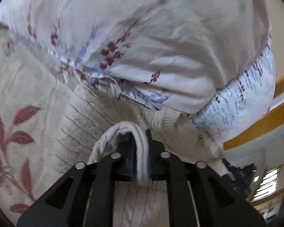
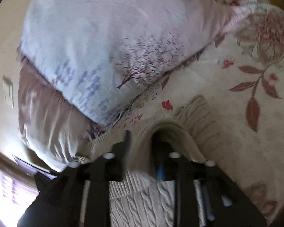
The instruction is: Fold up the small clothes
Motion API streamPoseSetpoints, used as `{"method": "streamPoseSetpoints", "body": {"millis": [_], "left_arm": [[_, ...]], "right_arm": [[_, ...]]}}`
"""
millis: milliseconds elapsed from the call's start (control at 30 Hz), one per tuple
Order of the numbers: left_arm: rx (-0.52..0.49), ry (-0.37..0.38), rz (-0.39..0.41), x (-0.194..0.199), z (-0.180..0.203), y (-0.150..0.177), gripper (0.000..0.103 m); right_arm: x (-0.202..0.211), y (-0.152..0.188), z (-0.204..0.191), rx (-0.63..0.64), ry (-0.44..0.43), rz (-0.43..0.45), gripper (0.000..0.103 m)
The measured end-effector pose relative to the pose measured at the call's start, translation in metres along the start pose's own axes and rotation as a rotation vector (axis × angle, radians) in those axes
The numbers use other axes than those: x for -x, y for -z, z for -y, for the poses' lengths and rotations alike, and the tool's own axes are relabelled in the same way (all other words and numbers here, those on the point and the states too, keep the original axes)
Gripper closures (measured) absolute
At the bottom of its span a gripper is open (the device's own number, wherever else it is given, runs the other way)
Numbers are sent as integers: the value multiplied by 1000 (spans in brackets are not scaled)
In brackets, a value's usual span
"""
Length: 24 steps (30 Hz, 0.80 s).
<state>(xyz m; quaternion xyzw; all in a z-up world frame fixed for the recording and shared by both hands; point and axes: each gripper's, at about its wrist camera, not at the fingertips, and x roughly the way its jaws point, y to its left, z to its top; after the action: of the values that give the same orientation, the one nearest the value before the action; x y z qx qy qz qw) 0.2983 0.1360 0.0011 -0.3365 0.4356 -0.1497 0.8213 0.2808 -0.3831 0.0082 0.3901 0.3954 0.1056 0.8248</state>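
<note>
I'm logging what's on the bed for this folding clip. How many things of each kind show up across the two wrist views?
Cream cable-knit garment: 1, with a fold of it between the fingers of each gripper
Floral pillows: 2, stacked, white one on a mauve one
Floral bedsheet: 1
Grippers: 2, left gripper, right gripper
Total: 6

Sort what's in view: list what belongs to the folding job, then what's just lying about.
Job: cream knitted sweater, left gripper, right gripper, each with a fold of it between the jaws.

Lying about: flowered pillow, leaf-patterned bedsheet, wooden bed frame.
</note>
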Motion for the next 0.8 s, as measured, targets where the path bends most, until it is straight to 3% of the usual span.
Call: {"method": "streamPoseSetpoints", "body": {"millis": [133, 300, 467, 633, 800], "left_arm": [[33, 75, 22, 9, 0, -4, 58], [-20, 133, 93, 45, 8, -6, 49], [-156, 28, 98, 69, 11, 11, 51], [-289, -89, 66, 72, 12, 36, 54], [-316, -144, 46, 77, -4, 46, 54]], "right_arm": [[10, 0, -4, 19, -29, 52, 55], [47, 2, -10, 81, -1, 135, 55], [70, 16, -13, 206, 149, 127, 58], [75, 30, -9, 279, 197, 60, 62], [73, 39, -7, 335, 279, 34, 62]]}}
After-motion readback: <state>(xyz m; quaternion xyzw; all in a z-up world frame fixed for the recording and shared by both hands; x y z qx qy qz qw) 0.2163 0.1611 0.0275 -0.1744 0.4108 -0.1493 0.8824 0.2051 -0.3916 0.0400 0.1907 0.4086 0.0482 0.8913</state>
